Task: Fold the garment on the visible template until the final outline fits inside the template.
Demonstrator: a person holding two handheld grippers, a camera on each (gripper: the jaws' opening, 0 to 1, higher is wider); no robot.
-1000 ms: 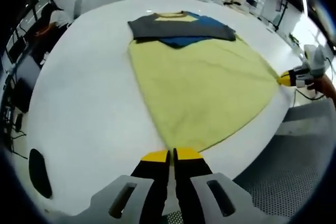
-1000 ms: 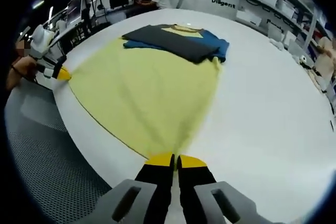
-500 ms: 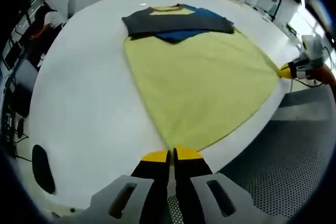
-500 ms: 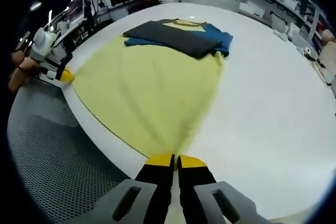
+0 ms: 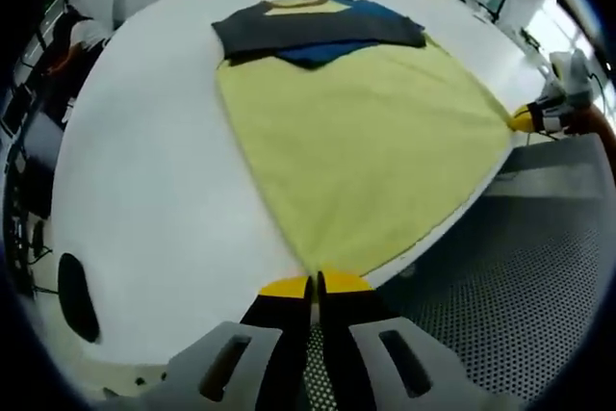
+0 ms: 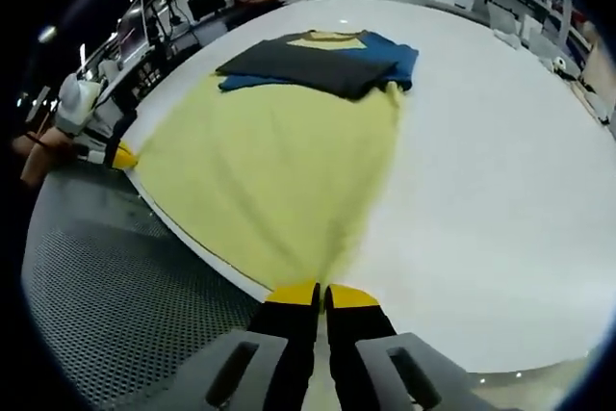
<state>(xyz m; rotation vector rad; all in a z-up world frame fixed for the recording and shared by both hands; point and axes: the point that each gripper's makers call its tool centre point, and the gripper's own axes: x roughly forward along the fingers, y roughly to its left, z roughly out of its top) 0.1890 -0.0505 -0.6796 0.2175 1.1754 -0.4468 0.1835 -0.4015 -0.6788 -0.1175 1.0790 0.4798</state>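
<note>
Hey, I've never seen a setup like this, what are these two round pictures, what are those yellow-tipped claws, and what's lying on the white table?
There is no robot here. A person holds a two-jaw grabbing tool in each hand, and a fisheye camera rides on each tool, which is why the pictures are round. One picture looks along the left gripper, the other along the right gripper. Each also shows the other tool off to the side.

On the white table lies a shirt: a yellow body with its grey and blue sleeves folded across the top. Each gripper is shut on one bottom corner of the shirt, with the hem stretched between them at the table's near edge. Beyond the edge is a dotted floor mat.
</note>
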